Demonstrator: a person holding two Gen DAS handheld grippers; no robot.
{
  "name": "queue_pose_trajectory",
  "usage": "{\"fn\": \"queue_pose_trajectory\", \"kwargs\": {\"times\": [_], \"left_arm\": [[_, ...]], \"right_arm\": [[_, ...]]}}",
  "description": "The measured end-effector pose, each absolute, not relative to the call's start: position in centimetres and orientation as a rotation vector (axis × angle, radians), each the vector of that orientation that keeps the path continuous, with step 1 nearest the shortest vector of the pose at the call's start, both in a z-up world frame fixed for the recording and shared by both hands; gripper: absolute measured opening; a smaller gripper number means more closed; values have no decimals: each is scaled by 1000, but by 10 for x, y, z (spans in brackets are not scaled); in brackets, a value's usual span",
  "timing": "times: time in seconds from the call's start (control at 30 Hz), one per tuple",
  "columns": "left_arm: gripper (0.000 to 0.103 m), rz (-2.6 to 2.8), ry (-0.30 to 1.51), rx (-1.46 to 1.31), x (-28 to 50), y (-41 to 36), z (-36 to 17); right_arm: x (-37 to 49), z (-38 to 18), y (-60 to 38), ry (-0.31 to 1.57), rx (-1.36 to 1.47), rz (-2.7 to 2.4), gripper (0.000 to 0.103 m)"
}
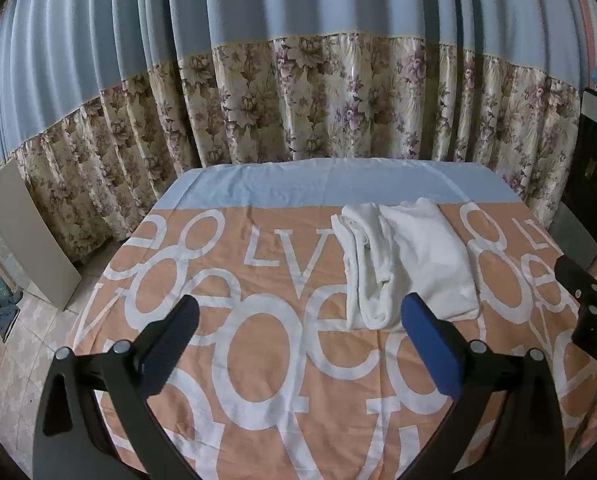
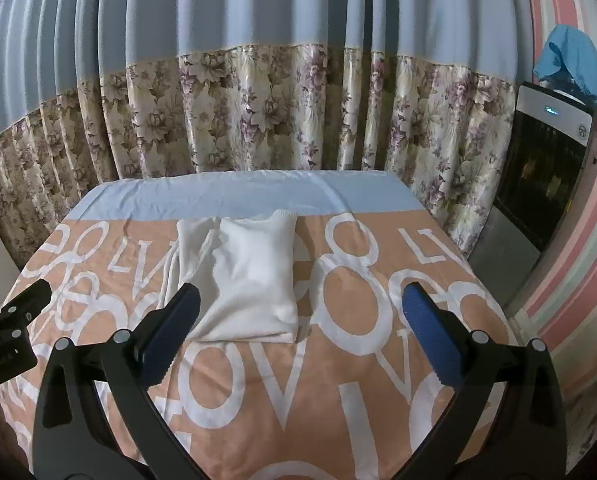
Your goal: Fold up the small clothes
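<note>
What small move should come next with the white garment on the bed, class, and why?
Probably bring the left tongs forward to the garment's loose left side. Both tongs are open and empty above the sheet; the right part lies flat and folded, but the left is still bunched.

The folded garment (image 2: 254, 276) lies on the bed cover (image 2: 338, 380), toward the cover's far half. A looser bundle of cloth (image 1: 364, 268) lies touching the garment's left side. Behind the garment, past the far edge of the cover, hangs the curtain (image 2: 258, 120). Well to the garment's right, off the cover, stands an appliance (image 2: 546, 176) with a cloth (image 2: 574, 60) draped on top. Far to the garment's left, a flat board (image 1: 30, 236) leans beside the curtain.
</note>
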State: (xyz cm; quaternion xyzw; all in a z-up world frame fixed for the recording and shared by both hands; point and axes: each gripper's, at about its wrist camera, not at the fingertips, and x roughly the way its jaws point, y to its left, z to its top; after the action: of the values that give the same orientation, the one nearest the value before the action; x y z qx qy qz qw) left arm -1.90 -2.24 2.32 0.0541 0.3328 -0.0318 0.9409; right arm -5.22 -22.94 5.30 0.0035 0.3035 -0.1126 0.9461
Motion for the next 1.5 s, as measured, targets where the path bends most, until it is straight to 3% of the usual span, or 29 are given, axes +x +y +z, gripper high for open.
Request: {"fn": "queue_pose_trajectory", "kwargs": {"times": [1.5], "left_arm": [[101, -61, 688, 106, -15, -23, 19]], "right_arm": [[-52, 51, -229, 615, 6, -228, 100]]}}
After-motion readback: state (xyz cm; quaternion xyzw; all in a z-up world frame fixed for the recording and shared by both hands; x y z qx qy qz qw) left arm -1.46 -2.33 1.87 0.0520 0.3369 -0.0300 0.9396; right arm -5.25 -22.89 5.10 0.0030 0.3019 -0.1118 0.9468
